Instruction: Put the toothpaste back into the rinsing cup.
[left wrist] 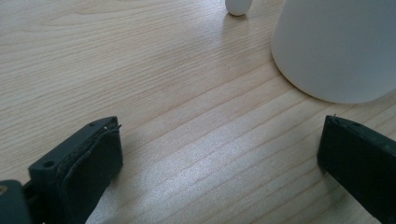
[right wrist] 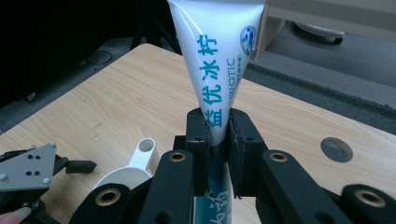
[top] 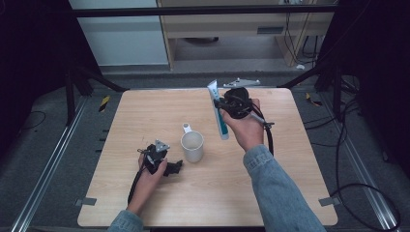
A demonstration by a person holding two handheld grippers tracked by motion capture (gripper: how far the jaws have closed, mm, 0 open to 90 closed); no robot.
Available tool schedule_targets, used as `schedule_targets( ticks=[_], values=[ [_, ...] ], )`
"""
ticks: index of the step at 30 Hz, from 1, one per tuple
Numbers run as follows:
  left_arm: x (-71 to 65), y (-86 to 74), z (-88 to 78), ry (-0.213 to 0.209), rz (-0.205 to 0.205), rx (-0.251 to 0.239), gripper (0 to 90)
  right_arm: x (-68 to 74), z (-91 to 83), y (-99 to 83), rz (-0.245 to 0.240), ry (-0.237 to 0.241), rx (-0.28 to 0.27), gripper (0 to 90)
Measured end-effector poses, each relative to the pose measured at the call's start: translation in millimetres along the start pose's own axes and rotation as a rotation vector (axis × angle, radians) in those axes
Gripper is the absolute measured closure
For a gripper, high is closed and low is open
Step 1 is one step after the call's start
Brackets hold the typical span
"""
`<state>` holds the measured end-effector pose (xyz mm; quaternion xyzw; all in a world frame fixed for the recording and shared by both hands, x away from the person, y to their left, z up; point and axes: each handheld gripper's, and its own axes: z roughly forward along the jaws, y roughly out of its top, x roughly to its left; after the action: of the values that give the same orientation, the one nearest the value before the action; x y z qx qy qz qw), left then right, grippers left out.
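— High view: what does the right claw (top: 223,107) hold?
— A white and teal tube (top: 218,110), pinched between its jaws above the surface (top: 145,106).
— And the left claw (top: 170,167)?
— Spread wide, nothing between its jaws, resting low on the surface. The white cup (top: 192,146) stands just ahead of it, beside its right jaw.

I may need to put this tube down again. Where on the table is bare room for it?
Bare wood lies along the table's right edge and across its far-left corner. The middle is crowded: the white cup stands there, with the left gripper right beside it. The right gripper holds the tube above the table.
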<state>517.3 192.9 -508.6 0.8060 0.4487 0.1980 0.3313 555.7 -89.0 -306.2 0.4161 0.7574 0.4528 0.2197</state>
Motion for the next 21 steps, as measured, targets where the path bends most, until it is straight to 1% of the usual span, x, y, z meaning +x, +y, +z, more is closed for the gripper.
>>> schedule_targets(
  ticks=[10, 12, 21],
  values=[
    [0.2, 0.0, -0.2, -0.001, 0.004, 0.003, 0.0, 11.7, 3.1, 14.1, -0.017, 0.004, -0.045, 79.8],
    [-0.1, 0.0, 0.1, 0.000, -0.001, -0.001, 0.0, 13.3, 4.0, 15.5, -0.019, 0.006, -0.050, 79.8],
    [0.1, 0.0, 0.0, 0.001, 0.002, -0.001, 0.0, 18.6, 6.5, 19.4, -0.024, 0.007, -0.073, 79.7]
  ],
)
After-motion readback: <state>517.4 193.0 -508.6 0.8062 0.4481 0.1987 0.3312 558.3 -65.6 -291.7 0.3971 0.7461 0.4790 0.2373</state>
